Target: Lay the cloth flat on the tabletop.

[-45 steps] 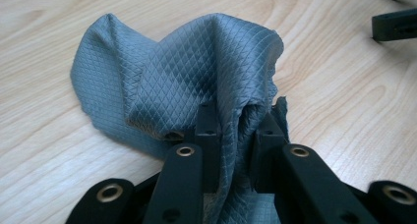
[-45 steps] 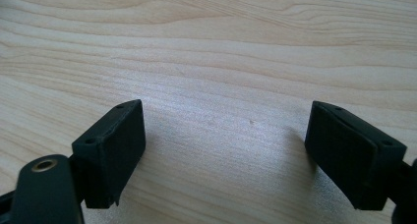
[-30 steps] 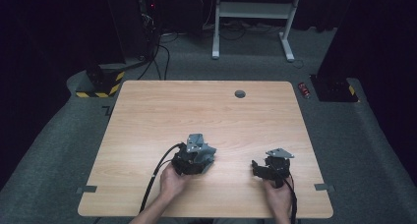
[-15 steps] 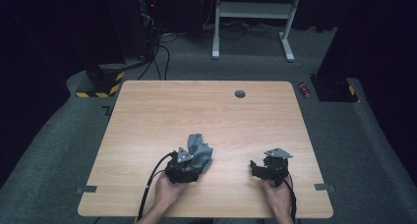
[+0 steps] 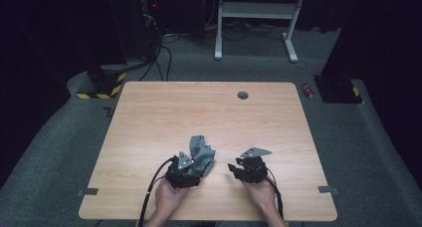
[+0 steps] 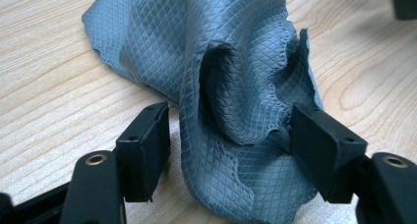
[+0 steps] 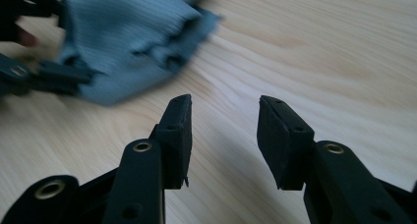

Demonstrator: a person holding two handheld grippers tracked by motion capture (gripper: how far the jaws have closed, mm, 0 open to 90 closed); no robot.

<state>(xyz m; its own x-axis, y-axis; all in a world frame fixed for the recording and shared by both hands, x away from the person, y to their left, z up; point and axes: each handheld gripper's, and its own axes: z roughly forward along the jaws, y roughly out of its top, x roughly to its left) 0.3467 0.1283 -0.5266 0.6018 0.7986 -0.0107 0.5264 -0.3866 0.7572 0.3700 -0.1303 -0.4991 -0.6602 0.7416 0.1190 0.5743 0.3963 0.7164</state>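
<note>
Standing at the near edge of a light wooden table (image 5: 149, 117), a person works 2 hand-held grippers, forearms coming in low. Left hand (image 5: 168, 199) carries the left gripper (image 5: 185, 171); right hand (image 5: 261, 197) carries the right gripper (image 5: 238, 168), the 2 tools side by side and apart.

Grey cloth (image 5: 201, 155) — quilted diamond weave, scalloped hem — lies bunched on the table just ahead of the left gripper, in the near half, a little left of centre. In the left gripper view the cloth (image 6: 231, 86) rises in a standing fold between the jaws. Left gripper (image 6: 231, 155) spread wide: the jaw at that view's right touches the cloth's edge, the other stands just beside it, a gap of bare wood visible. Not pinching.

Right gripper view: right gripper (image 7: 223, 135) jaws parted, bare wood between them, held low over the table. The cloth (image 7: 133, 42) sits beyond, up and to the left of that view, blurred, with parts of the left gripper (image 7: 29, 71) at its edge.

Table otherwise: small dark round grommet (image 5: 243, 94) near the far edge. Black cable (image 5: 152, 184) trails back from the left gripper off the near edge. Grey carpet (image 5: 59, 137) around; white desk frame (image 5: 256, 10) behind, a small red object (image 5: 308, 90) on the floor off the far right corner.
</note>
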